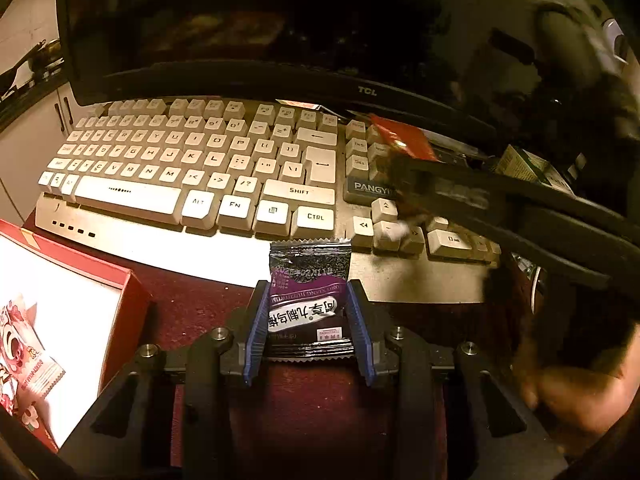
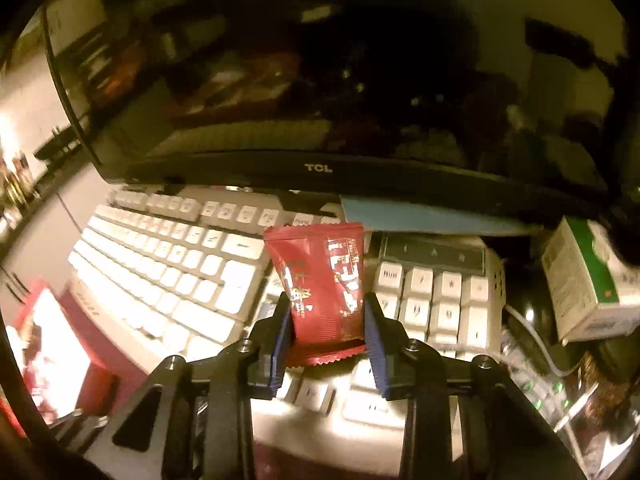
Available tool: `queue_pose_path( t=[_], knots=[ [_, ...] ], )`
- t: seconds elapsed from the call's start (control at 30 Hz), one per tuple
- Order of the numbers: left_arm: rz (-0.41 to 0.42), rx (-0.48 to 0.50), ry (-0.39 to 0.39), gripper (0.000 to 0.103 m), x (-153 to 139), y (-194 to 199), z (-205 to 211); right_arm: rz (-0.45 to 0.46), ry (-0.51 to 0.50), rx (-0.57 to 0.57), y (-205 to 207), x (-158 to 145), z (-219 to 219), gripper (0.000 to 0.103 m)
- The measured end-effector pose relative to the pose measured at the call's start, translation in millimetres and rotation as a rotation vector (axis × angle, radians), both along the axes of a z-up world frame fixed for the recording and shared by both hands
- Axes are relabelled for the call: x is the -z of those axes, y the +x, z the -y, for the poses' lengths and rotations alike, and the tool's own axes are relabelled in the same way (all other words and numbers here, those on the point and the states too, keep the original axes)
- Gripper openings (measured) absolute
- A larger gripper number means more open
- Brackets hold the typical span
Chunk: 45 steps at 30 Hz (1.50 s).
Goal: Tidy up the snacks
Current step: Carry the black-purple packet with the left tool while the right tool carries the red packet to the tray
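Left wrist view: left gripper (image 1: 308, 316) clenched on a dark purple snack sachet (image 1: 309, 292), blue fingers (image 1: 258, 320) pressing its two long sides, lower half of the pack between them, upper crimped end free and pointing toward the keyboard (image 1: 192, 176). Sachet hangs over the dark red bench cover (image 1: 192, 300), just off the keyboard's near edge. Judged light, soft foil, slick and crushable; side grip near the middle looks sound, seams would be the firmer hold. Open red box (image 1: 132, 304) at the bench's left edge, white inside, with a pink wrapped snack (image 1: 32, 368) already in it; likely the destination. The right gripper reaches in blurred from the right, over the keyboard's right end. Right wrist view: right gripper (image 2: 328, 336) grasping a red snack sachet (image 2: 324, 276) by its lower part, fingers (image 2: 376, 336) tight against both sides, bottom crimp buckled slightly. Pack is held above the keyboard between the main keys and the number pad (image 2: 436, 300). Same light, pliable wrapper; tighter squeezing risks crushing the contents. Room is dim, warm-lit; a dark TCL monitor (image 2: 320, 128) stands along the far edge, a green-and-white carton (image 2: 588, 280) at the right edge, cables beside it.
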State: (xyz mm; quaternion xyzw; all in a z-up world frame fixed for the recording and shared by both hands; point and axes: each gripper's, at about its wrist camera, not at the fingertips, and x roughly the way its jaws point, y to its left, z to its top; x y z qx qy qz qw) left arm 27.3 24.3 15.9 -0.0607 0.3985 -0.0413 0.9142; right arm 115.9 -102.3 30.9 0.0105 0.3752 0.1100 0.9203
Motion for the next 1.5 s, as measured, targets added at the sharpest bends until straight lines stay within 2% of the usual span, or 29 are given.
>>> queue_pose_path(
  t=[0.13,0.27,0.43,0.63,0.8,0.9,1.0,1.1,1.5],
  knots=[
    [0.010,-0.004,0.002,0.036,-2,-1,2,-0.035,0.065,-0.001,-18,-3,16,0.034],
    [0.028,0.001,0.000,0.035,-5,-5,2,-0.037,0.175,0.010,-52,-8,43,0.034],
    [0.061,0.020,-0.003,0.035,-14,-17,5,-0.067,0.282,0.019,-97,3,70,0.034],
    [0.106,0.048,-0.037,0.035,-31,-62,-4,-0.083,0.326,0.005,-140,8,77,0.034],
    [0.125,0.093,-0.018,0.035,-46,-103,-13,-0.077,0.364,-0.015,-169,5,71,0.034],
    [0.139,0.112,0.002,0.035,-55,-124,-20,-0.095,0.388,-0.050,-175,6,52,0.034],
    [0.160,0.115,0.034,0.035,-62,-140,-28,-0.097,0.372,-0.092,-184,1,25,0.034],
    [0.186,0.092,0.061,0.035,-69,-155,-54,-0.103,0.366,-0.131,-191,-4,-4,0.034],
    [0.181,-0.111,0.065,0.035,-67,-167,-182,-0.136,0.305,-0.305,-202,-13,-144,0.034]
  ],
)
